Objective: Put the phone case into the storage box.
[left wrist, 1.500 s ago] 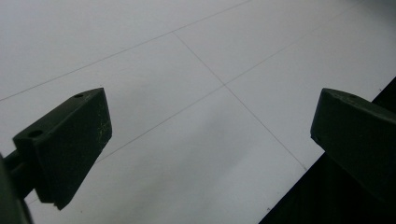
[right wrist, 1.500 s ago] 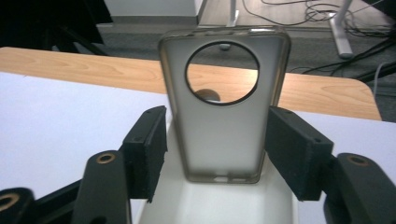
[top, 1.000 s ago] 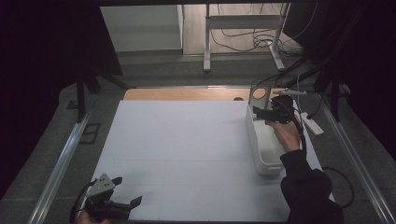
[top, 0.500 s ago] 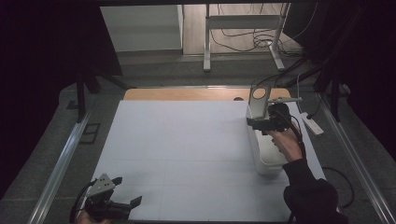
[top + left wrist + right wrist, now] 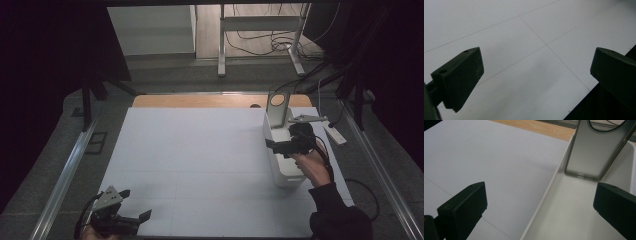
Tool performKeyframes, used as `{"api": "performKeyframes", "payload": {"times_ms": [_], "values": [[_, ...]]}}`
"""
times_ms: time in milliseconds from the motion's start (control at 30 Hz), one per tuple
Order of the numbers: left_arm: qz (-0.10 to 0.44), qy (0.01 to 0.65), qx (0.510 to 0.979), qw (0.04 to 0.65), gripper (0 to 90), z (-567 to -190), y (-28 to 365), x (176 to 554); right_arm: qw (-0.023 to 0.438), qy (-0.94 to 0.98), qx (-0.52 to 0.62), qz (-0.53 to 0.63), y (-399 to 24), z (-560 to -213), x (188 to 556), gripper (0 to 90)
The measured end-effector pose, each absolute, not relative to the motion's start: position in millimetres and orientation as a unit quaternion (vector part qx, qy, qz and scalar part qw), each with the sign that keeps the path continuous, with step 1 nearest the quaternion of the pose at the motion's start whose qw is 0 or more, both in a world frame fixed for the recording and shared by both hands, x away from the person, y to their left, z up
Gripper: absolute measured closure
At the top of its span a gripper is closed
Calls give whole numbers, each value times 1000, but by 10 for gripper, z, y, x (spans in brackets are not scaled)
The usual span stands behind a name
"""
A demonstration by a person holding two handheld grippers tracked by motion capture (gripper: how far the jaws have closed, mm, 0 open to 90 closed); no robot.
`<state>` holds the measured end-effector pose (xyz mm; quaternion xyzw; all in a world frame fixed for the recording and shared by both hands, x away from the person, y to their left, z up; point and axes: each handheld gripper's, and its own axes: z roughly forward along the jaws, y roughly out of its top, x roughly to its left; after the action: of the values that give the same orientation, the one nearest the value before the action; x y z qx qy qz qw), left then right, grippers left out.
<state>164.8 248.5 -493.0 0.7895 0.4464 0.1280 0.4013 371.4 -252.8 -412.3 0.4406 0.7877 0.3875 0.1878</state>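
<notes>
A white bin [image 5: 286,176] stands along the right side of the white table sheet [image 5: 200,160]. A grey plate with a round hole [image 5: 276,104] stands upright at the bin's far end, and the right gripper view shows this plate [image 5: 596,152] leaning on the bin's end wall. My right gripper [image 5: 274,146] hovers over the bin's left wall [image 5: 549,202]. That right gripper [image 5: 540,195] is open; its jaws have just been opening and hold nothing. My left gripper [image 5: 136,206] rests open near the front left corner. Bare sheet lies between the jaws of the left gripper [image 5: 537,60].
A wooden strip [image 5: 200,101] runs along the sheet's far edge. A white bar-shaped device [image 5: 334,134] lies right of the bin. Metal rails [image 5: 65,175] flank the table. The sheet's dark front edge [image 5: 604,107] is close to my left gripper.
My right gripper has drawn back from the bin's far end toward the person, and its jaws now stand wider. The grey plate and the left gripper have stayed put.
</notes>
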Motion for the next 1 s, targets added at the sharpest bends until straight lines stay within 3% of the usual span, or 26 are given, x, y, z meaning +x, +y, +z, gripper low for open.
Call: {"api": "performKeyframes", "payload": {"times_ms": [667,1000], "values": [[127,449,790,397,0,-4931,2488,1659,204,792,437,374,-2794,-4096,2827,0],[127,450,790,397,0,-4932,2489,1661,202,793,439,371,-2872,-4156,2572,0]]}}
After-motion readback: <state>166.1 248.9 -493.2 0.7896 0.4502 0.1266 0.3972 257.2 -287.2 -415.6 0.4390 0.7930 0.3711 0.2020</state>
